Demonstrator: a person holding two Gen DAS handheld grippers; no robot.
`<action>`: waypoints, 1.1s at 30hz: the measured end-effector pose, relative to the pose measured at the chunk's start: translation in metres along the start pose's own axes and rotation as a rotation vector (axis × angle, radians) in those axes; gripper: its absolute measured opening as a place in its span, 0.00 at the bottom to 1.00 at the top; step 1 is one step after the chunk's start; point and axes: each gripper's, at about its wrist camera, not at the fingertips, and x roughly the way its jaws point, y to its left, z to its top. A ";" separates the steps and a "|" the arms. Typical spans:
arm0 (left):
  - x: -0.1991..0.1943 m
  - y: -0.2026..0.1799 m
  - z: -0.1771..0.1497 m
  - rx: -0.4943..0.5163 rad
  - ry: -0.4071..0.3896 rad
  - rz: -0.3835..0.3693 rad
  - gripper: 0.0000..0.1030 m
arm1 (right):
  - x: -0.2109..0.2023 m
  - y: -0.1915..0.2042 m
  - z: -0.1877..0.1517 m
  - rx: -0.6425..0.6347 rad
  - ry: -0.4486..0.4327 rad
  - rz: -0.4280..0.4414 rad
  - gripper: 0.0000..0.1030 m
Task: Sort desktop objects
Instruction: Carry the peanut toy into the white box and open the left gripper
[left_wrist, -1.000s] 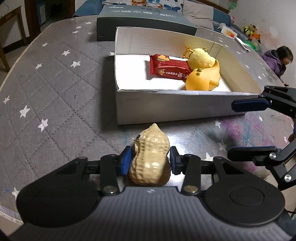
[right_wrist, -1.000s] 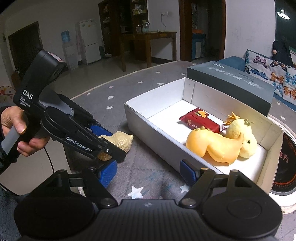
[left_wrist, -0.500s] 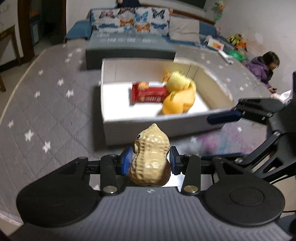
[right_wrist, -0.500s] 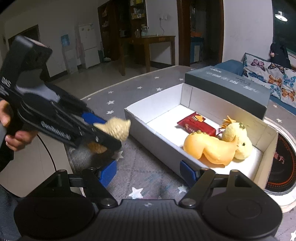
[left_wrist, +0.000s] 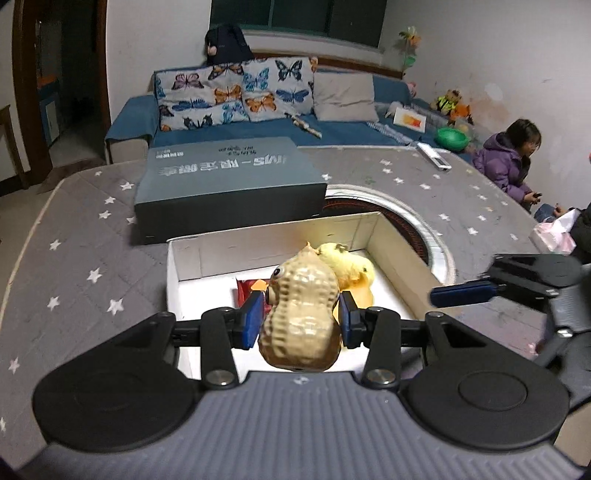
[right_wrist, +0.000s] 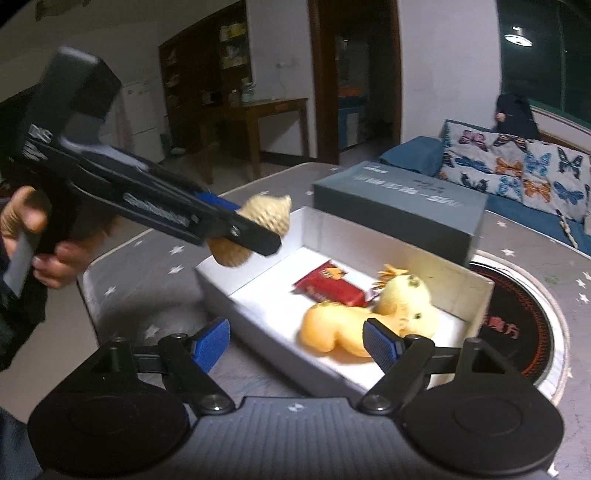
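My left gripper (left_wrist: 300, 320) is shut on a tan peanut toy (left_wrist: 301, 317) with a googly eye, held in the air over the near wall of the white cardboard box (left_wrist: 184, 266). The right wrist view shows that toy (right_wrist: 258, 225) above the box's left corner (right_wrist: 218, 273). Inside the box lie a red snack packet (right_wrist: 328, 290) and a yellow plush animal (right_wrist: 369, 314). My right gripper (right_wrist: 297, 341) hangs over the box's near wall, its jaws opening with nothing between them.
A dark grey lidded box (left_wrist: 229, 177) lies behind the white box on the grey star-patterned table cover (left_wrist: 74, 258). A round hotplate inset (right_wrist: 517, 325) sits to the right. A person in a purple jacket (left_wrist: 509, 162) sits beyond the table; a sofa (left_wrist: 258, 110) stands behind.
My left gripper has lifted the peanut toy off the table and carried it forward over the box. The right gripper's jaws have spread a little wider.
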 end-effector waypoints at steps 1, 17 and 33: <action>0.008 0.001 0.002 -0.002 0.011 0.002 0.42 | 0.000 -0.005 0.001 0.012 -0.003 -0.011 0.79; 0.068 0.015 -0.004 -0.023 0.122 0.021 0.42 | 0.033 -0.036 0.004 0.087 0.033 -0.027 0.84; 0.086 0.014 -0.012 -0.006 0.178 0.064 0.43 | 0.049 -0.040 0.003 0.114 0.060 -0.041 0.85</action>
